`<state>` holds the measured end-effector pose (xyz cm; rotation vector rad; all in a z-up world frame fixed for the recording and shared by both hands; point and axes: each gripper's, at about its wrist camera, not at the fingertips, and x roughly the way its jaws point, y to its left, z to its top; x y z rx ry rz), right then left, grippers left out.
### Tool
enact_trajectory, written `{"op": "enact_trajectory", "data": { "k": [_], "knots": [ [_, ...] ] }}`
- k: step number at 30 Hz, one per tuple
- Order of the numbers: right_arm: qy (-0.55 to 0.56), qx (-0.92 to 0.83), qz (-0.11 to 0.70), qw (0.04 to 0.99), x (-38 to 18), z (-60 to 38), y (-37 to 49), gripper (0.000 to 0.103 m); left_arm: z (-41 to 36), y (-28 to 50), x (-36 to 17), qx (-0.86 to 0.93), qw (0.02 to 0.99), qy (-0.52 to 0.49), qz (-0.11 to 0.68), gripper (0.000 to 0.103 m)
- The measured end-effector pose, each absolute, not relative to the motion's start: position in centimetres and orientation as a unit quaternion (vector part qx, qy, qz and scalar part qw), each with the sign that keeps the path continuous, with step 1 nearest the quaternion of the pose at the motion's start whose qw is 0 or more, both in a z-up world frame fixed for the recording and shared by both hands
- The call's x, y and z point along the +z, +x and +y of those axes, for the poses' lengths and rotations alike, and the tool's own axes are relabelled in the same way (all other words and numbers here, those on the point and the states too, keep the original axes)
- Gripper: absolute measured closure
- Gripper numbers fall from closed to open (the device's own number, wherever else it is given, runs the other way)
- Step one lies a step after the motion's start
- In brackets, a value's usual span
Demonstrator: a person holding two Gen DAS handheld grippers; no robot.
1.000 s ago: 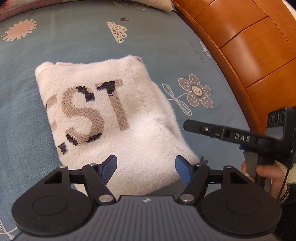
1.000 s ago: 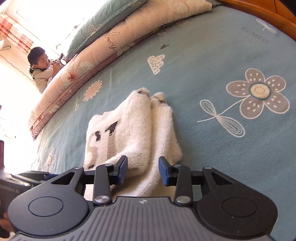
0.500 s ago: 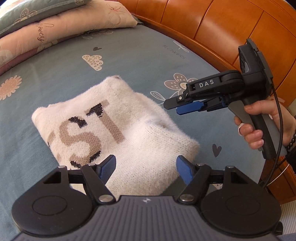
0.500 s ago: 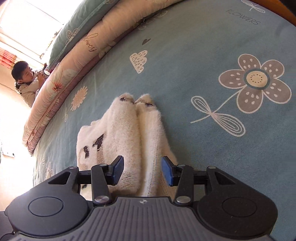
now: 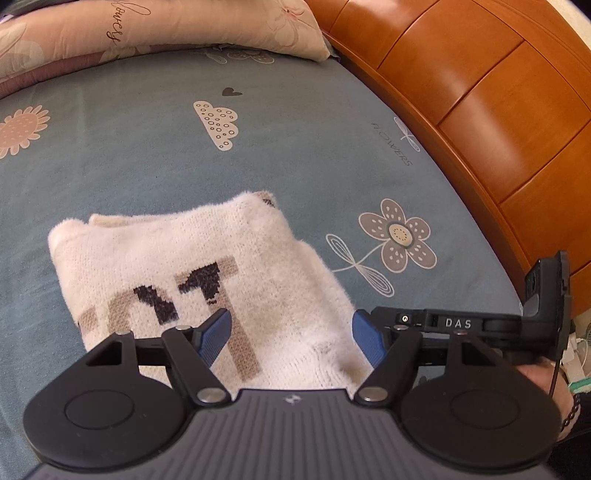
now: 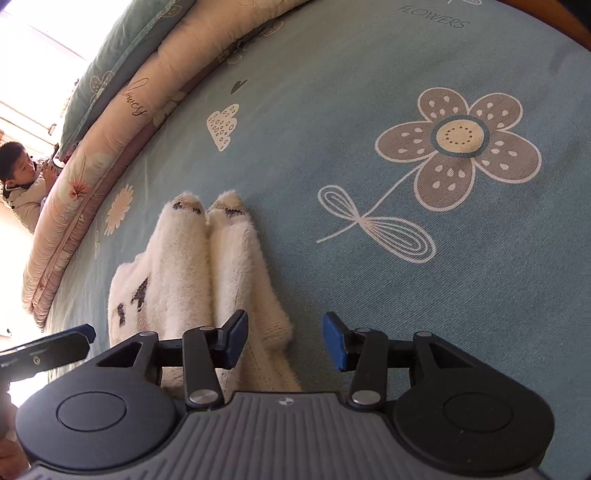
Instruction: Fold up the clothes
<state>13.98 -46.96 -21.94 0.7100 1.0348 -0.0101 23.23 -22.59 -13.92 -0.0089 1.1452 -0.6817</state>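
A fuzzy white sweater (image 5: 207, 280) with brown and black letters lies folded on the bed sheet (image 5: 147, 155). My left gripper (image 5: 291, 332) hovers open over its near edge, blue pads either side of the letter T. In the right wrist view the sweater (image 6: 192, 266) shows as two stacked rolls seen end-on. My right gripper (image 6: 285, 339) is open at the sweater's near right corner, the left pad over the knit and the right pad over bare sheet. The right gripper's black body (image 5: 454, 324) sits low beside the left gripper's right finger. Neither gripper holds anything.
A curved wooden headboard (image 5: 480, 110) borders the bed on the right. Rolled quilts and pillows (image 5: 147, 29) line the far side. A person (image 6: 22, 177) sits beyond the quilts at the far left. The sheet has flower and cloud prints.
The right gripper came down from its raised position to sit low by the sweater's near right corner. The left gripper moved closer over the sweater. Both stayed open.
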Motion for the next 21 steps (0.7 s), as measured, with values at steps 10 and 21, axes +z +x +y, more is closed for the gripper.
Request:
{"op": "enact_trajectory", "data": {
  "k": [10,21],
  "knots": [
    [0.255,0.084,0.492,0.828,-23.3,-43.6,15.7,0.053,-24.8,25.4,-16.0,-0.306,0.771,-0.005,0.558,0.031],
    [0.208,0.146,0.422,0.87,-20.8,-40.9,15.9,0.059,-24.8,26.6,-16.6,-0.315,0.749,-0.026,0.582,0.031]
  ]
}}
